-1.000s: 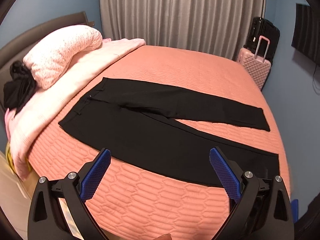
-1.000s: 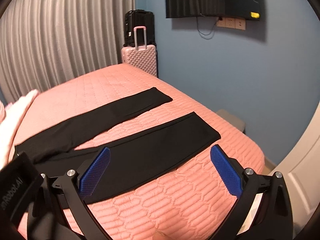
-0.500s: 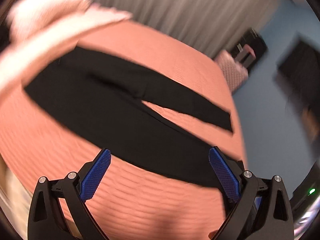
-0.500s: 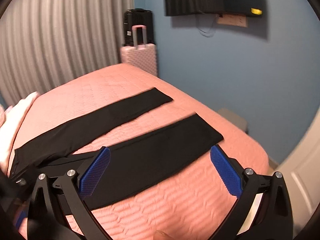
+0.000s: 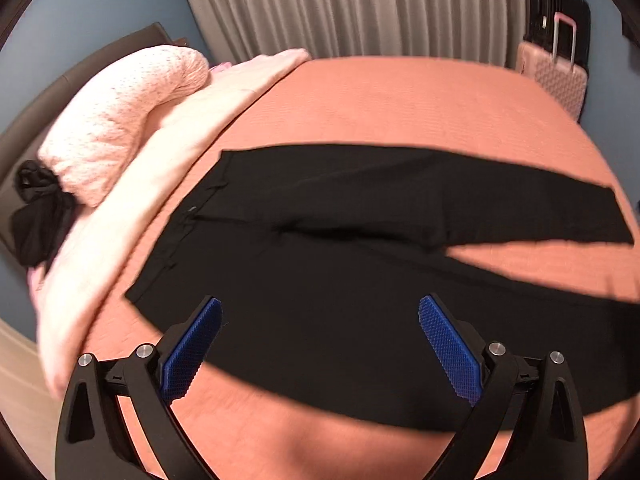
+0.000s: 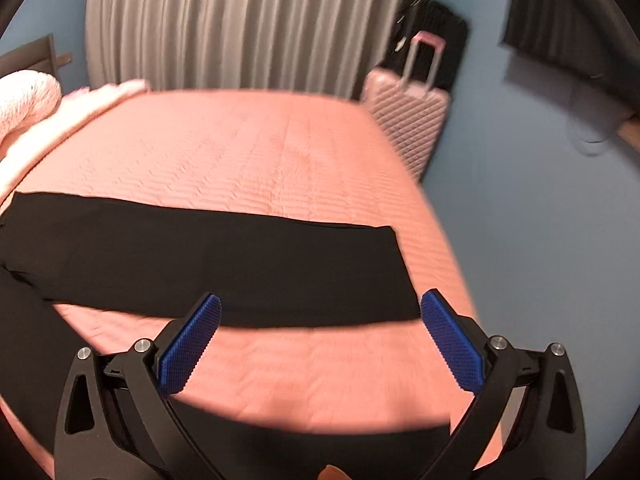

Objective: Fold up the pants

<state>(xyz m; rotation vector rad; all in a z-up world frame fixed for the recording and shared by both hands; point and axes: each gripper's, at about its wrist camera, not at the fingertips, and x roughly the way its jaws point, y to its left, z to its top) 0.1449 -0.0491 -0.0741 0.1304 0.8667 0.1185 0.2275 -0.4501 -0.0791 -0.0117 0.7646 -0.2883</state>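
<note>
Both grippers, the left gripper [image 5: 319, 344] above the hip part of the black pants [image 5: 328, 280] and the right gripper [image 6: 320, 340] above the bare strip of orange bedspread [image 6: 280, 152] between the two legs, have their blue pads wide apart and hold nothing, so I judge the main risk is a bad first pinch: the pads may catch the quilted cover together with the thin cloth, or take only one layer, and then the leg drags crooked. Each one is tilted forward and down over the near edge of the bed, above the fabric and, as far as I can tell, not touching it. Farther away the pants lie flat and spread across the bed, waistband [image 5: 188, 220] toward the pink pillow [image 5: 120, 120], with the farther leg [image 6: 208, 264] reaching toward the pink suitcase [image 6: 408, 120] by the curtain.
</note>
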